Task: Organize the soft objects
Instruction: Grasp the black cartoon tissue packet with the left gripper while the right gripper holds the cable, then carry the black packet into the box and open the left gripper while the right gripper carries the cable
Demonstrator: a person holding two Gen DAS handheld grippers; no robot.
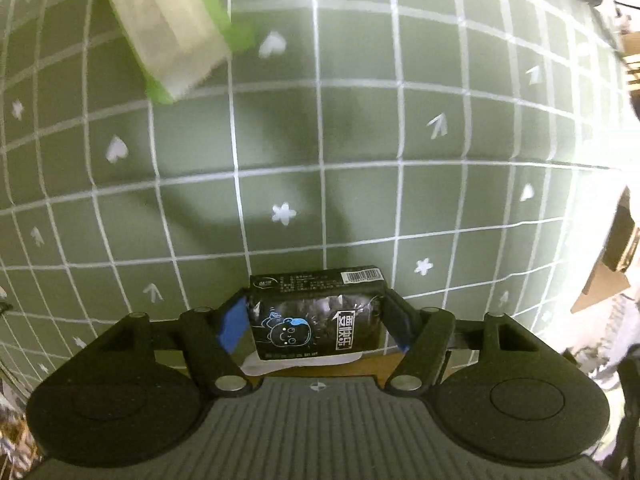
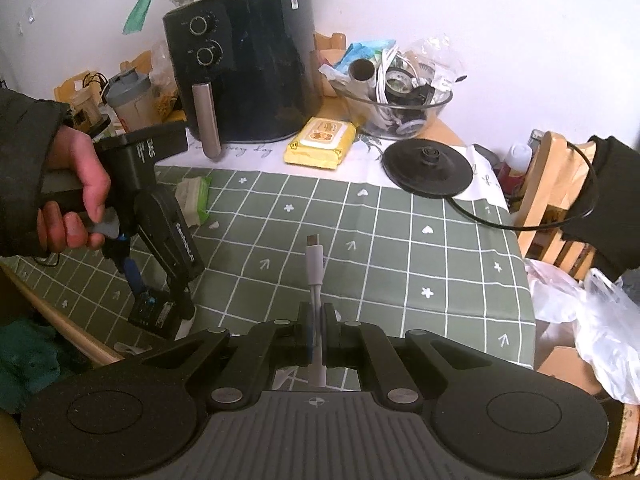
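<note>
1. Straddling the black tissue pack (image 1: 316, 312), the left gripper (image 1: 316, 316) points steeply down at the green checked tablecloth (image 1: 360, 140) — its blue-padded fingers (image 1: 232, 326) flank the pack's two short ends, the far one against it, the near pad just beside it; whether they squeeze cannot be told.
2. Pack sits at the near table edge, a white scrap under its near side.
3. Over to the right gripper (image 2: 316, 336) — clamped tight on a white USB cable (image 2: 315, 264), the plug sticking up and out beyond the fingertips, above the cloth.
4. A green-and-white tissue pack (image 1: 168, 28) lies well apart from the black one, farther up the cloth.
5. A hand (image 2: 76, 204) grips the left tool's handle.
</note>
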